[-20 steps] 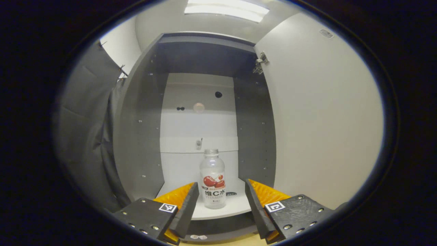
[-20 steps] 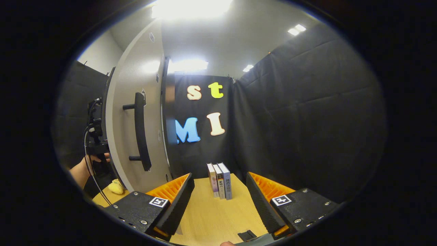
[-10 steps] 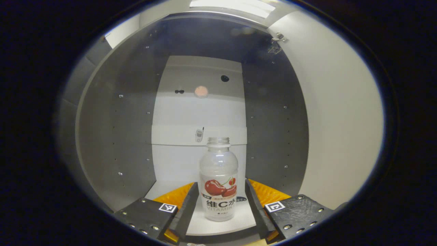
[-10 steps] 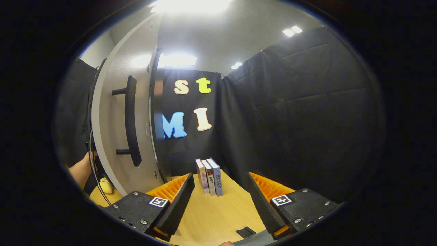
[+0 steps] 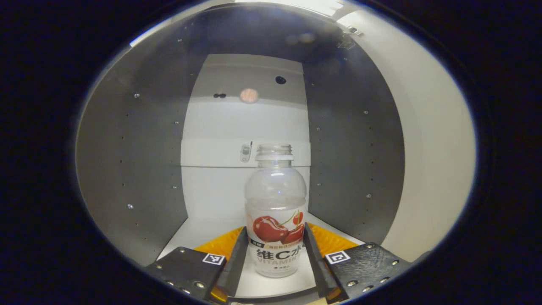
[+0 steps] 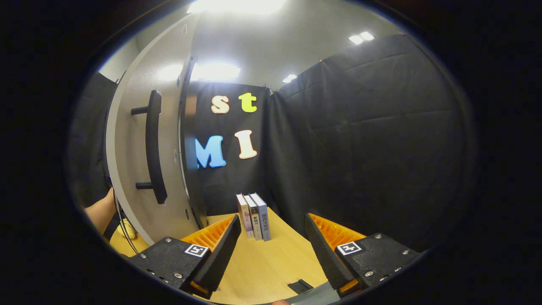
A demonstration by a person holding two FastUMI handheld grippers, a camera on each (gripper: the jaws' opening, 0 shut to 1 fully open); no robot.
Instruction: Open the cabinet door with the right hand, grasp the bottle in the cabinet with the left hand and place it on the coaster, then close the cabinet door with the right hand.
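Standing upright on the white floor of the open cabinet [image 5: 139, 169], a clear plastic bottle [image 5: 275, 212] with a cherry picture on its label and no cap on its neck sits between the two fingers of the left gripper [image 5: 274, 258]. In the left gripper view the jaws flank the lower part of the bottle, one black and orange finger on each side, very near the label; I cannot tell whether they press on it or are only just beside it. The cabinet has grey side walls, a white back panel, and its pale door [image 5: 427, 148] swung out on the right of that view.

In the right gripper view the right gripper [image 6: 269, 250] hangs above a light wooden bench [image 6: 262, 267], its jaws spread wide with nothing between them. To the left stands the outer face of the cabinet door [image 6: 131, 140], carrying a long black vertical handle [image 6: 153, 146]. Beyond the door's lower edge a person's forearm [image 6: 99, 212] shows, with something small and yellow [image 6: 127, 228] lying on the bench near it. Three books [image 6: 254, 216] stand upright together at the far edge of the bench, against the black cloth wall. A small flat black item [image 6: 300, 286] lies on the bench close to the gripper's right finger.
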